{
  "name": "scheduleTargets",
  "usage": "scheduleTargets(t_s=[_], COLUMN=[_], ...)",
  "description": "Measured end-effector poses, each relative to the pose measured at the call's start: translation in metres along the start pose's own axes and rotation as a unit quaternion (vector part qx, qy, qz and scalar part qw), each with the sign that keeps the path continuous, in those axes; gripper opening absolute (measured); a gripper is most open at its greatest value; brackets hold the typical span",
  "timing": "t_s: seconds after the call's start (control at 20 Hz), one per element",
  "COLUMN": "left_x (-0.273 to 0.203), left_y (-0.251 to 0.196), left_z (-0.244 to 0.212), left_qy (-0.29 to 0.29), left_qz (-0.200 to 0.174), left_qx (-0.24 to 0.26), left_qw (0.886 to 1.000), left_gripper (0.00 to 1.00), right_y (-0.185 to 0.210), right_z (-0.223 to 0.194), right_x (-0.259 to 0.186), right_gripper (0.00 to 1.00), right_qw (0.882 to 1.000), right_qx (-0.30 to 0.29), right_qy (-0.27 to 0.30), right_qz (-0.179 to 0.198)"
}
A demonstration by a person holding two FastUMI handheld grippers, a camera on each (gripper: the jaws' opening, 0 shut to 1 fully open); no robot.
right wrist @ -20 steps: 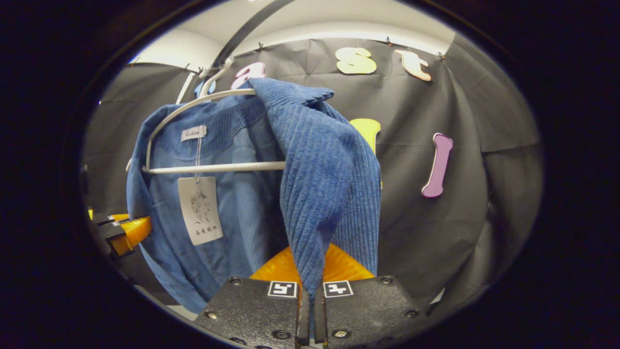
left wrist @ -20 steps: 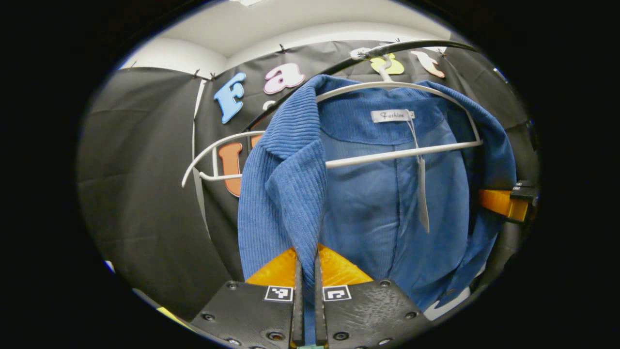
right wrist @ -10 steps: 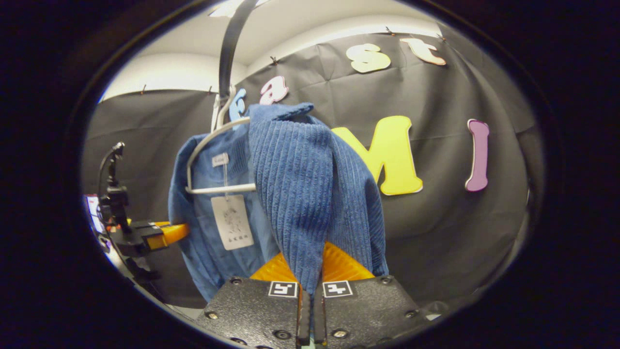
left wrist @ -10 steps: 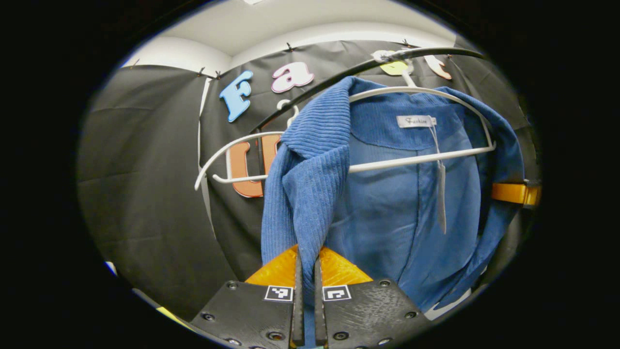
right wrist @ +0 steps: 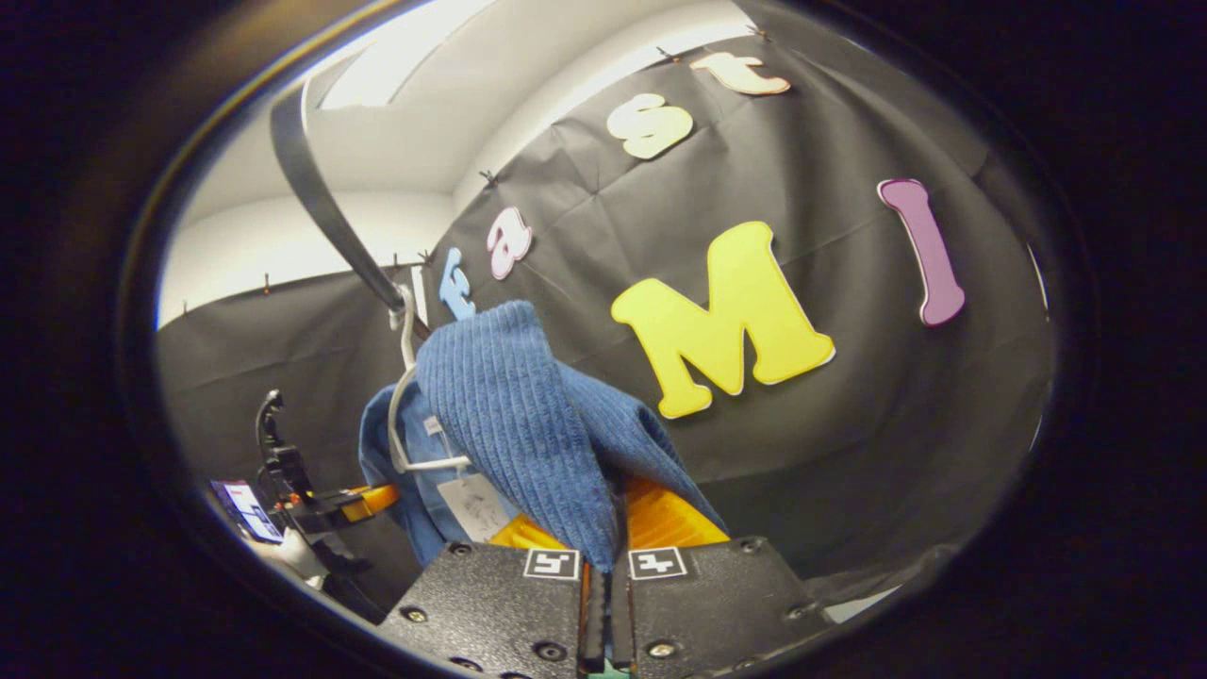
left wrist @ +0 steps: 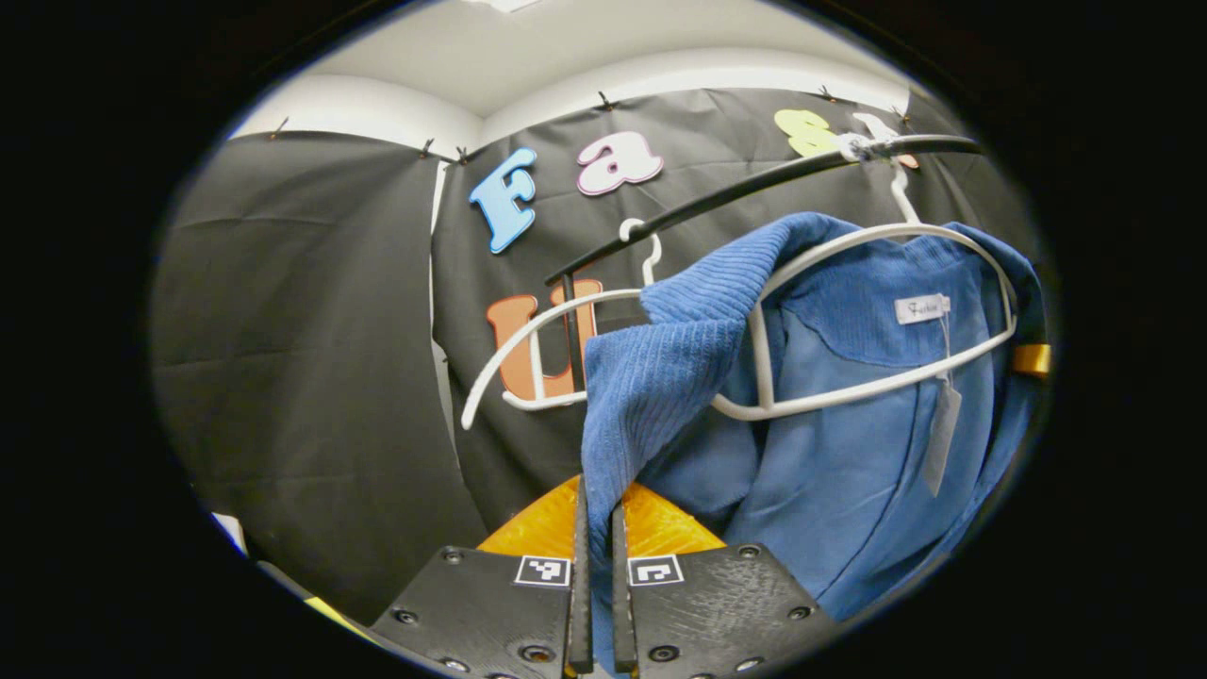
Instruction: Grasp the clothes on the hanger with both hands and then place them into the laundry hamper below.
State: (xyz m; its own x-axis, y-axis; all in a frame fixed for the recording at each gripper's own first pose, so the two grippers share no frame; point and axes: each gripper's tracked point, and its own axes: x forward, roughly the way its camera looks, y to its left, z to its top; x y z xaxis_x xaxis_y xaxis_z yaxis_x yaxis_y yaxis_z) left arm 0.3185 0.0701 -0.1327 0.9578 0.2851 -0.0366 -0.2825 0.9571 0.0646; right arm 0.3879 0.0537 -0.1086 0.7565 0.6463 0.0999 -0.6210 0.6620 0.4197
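the left hand-held gripper (left wrist: 596,566) is clenched on the front edge of the blue corduroy jacket (left wrist: 849,453), fabric rising from between its fingers toward 12 o'clock; the right hand-held gripper (right wrist: 606,575) likewise grips the jacket's other front edge. judging by this, the grasp is made and the step in hand is drawing the jacket off the white hanger (left wrist: 877,377). one shoulder looks already slipped off, at 1 o'clock in the left gripper view. next, both sides must clear the hanger, which hooks on the black rail (left wrist: 754,184), before lowering to the hamper. the ribbed cloth hangs soft and bunched, a paper tag (left wrist: 941,438) dangling inside.
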Motion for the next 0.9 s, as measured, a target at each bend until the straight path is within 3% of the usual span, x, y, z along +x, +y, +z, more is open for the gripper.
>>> scheduleTargets(t_s=[0.1,0.25,0.45,0.55,0.65,0.8,0.9], left_x=[0.003,0.009,0.021,0.027,0.022,0.020,0.023], left_y=[0.003,0.007,0.023,0.015,0.005,-0.009,-0.013], left_z=[0.002,0.004,0.010,0.006,-0.001,-0.018,-0.021], left_qy=[-0.001,-0.002,-0.005,0.005,0.005,0.017,0.019], left_qz=[0.002,0.006,0.017,0.003,-0.002,-0.023,-0.035], left_qx=[0.008,0.013,0.005,-0.004,0.002,-0.003,-0.011], left_qw=[1.000,1.000,1.000,1.000,1.000,1.000,0.999], left_gripper=[0.12,0.08,0.12,0.08,0.12,0.07,0.06], right_y=[0.006,0.004,-0.005,0.000,0.002,0.007,-0.004], right_z=[0.005,0.012,0.035,0.032,0.030,0.037,0.044], right_x=[-0.001,-0.003,-0.001,0.005,0.005,0.000,0.002], right_gripper=[0.06,0.06,0.06,0.06,0.06,0.06,0.06], right_qw=[0.999,0.999,0.998,0.999,0.998,0.993,0.994], right_qx=[0.018,0.034,0.051,0.042,0.040,0.100,0.095], right_qy=[0.005,0.013,-0.007,0.010,0.020,0.011,0.004], right_qz=[0.027,0.039,0.025,0.029,0.032,0.060,0.048])
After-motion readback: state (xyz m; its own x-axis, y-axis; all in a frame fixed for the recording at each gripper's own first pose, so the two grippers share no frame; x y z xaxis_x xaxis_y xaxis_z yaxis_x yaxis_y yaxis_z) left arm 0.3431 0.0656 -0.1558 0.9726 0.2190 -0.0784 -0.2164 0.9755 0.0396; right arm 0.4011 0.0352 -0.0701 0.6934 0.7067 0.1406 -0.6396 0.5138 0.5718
